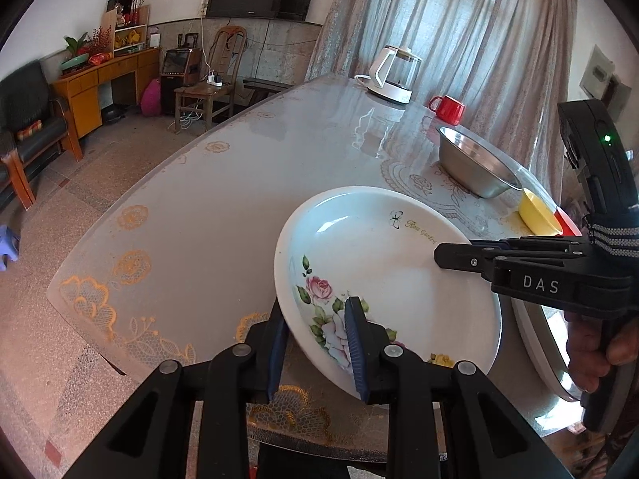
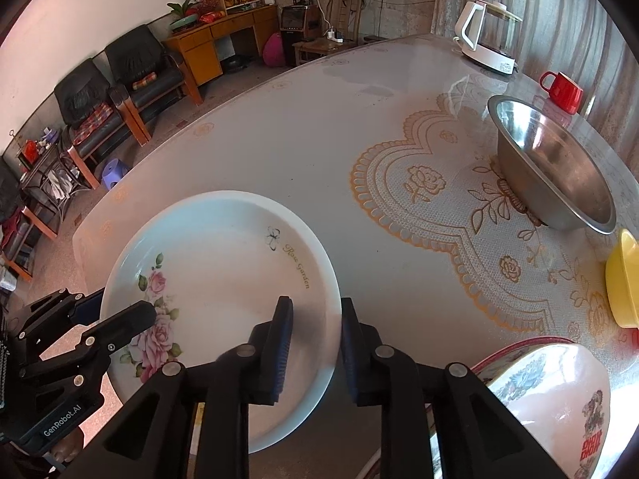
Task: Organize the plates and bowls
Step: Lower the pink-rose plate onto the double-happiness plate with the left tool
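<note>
A white plate with pink roses (image 1: pixel 383 263) is held tilted above the table; it also shows in the right wrist view (image 2: pixel 223 275). My left gripper (image 1: pixel 317 343) is shut on its near rim, one finger above and one below. My right gripper (image 2: pixel 315 343) straddles the opposite rim and is shut on it; it enters the left wrist view from the right (image 1: pixel 451 253). A steel bowl (image 2: pixel 555 167) stands at the right, with a yellow bowl (image 2: pixel 623 279) and a white printed bowl (image 2: pixel 559 403) nearer.
The glass-topped table (image 2: pixel 319 127) carries a lace mat (image 2: pixel 439 215), a white kettle (image 2: pixel 487 36) and a red mug (image 2: pixel 563 88) at the far side. Another white plate's rim (image 1: pixel 539 351) lies under the right gripper. Chairs and a desk stand beyond the table's left edge.
</note>
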